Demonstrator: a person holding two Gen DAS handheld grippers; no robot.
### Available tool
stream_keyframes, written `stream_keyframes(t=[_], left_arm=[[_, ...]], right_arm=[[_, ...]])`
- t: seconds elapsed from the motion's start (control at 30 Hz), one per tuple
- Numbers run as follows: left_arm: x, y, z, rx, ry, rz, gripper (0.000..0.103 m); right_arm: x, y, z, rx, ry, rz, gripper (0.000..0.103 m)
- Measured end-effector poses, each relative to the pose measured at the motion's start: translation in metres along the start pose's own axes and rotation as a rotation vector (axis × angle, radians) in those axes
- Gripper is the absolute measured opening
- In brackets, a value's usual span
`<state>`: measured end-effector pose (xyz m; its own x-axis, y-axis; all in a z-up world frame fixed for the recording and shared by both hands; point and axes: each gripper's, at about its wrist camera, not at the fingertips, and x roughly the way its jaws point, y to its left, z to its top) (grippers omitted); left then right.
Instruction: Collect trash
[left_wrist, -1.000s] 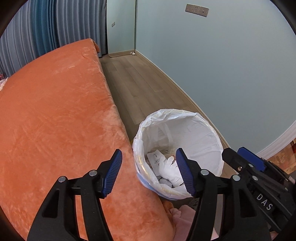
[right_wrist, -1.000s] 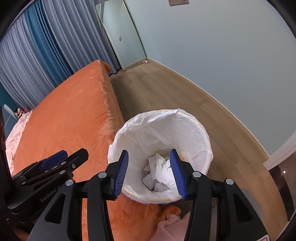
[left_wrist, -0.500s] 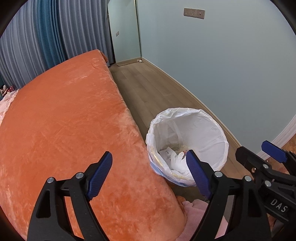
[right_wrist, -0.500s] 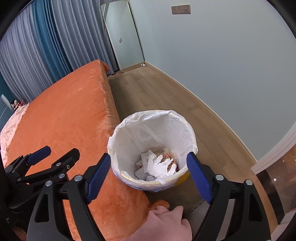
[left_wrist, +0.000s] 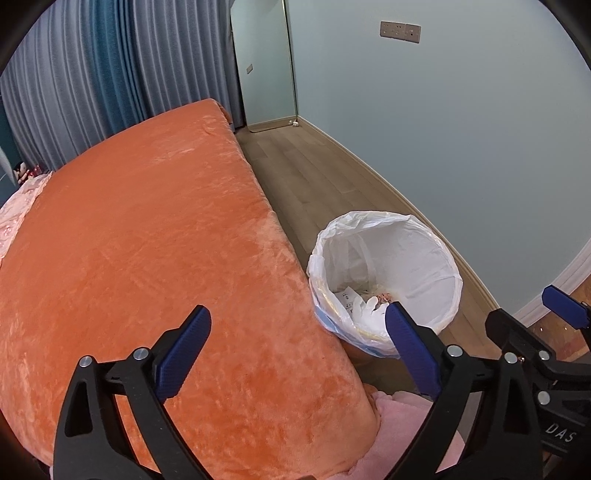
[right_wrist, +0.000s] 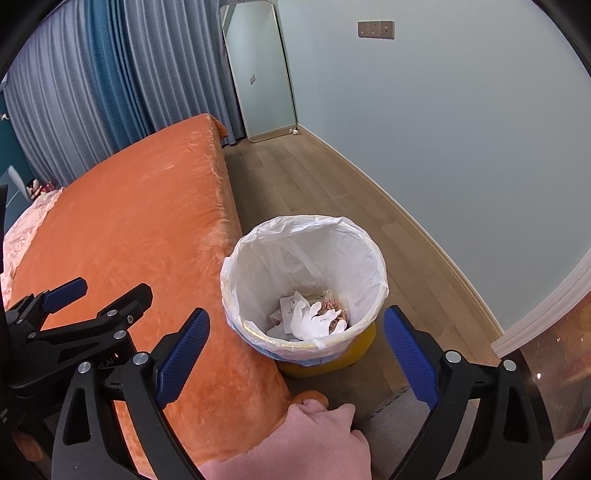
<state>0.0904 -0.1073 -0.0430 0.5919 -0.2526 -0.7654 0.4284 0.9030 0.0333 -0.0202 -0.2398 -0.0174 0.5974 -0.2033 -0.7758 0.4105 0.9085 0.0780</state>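
A yellow trash bin lined with a white plastic bag (right_wrist: 258, 251) (left_wrist: 417, 258) stands on the wooden floor against the side of the bed. Inside lie a white glove (right_wrist: 314, 323) (left_wrist: 364, 308), crumpled paper (right_wrist: 286, 306) and some pinkish scraps (right_wrist: 332, 304). My left gripper (left_wrist: 297, 352) is open and empty, held above the bed's edge beside the bin. My right gripper (right_wrist: 295, 352) is open and empty, held above and in front of the bin. Each gripper shows at the side of the other's view.
An orange plush blanket covers the bed (left_wrist: 140, 240) (right_wrist: 147, 221) on the left. A standing mirror (right_wrist: 260, 70) leans at the far wall by blue-grey curtains (left_wrist: 110, 74). The pale wall (right_wrist: 461, 129) runs along the right. Pink fabric (right_wrist: 295, 443) lies at the bottom.
Both grippers have opened wider and pulled up and back from the bin, which now looks smaller. The white glove lies in the bin.
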Motion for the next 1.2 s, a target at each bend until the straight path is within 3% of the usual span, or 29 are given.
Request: stream_keyframes(t=[1.2], left_arm=[[-0.024,0.014,-0.018,-0.021,-0.062,0.099,0.091]], right_arm=[[-0.016,0.022,-0.013,-0.067,-0.031,-0.04,0.091]])
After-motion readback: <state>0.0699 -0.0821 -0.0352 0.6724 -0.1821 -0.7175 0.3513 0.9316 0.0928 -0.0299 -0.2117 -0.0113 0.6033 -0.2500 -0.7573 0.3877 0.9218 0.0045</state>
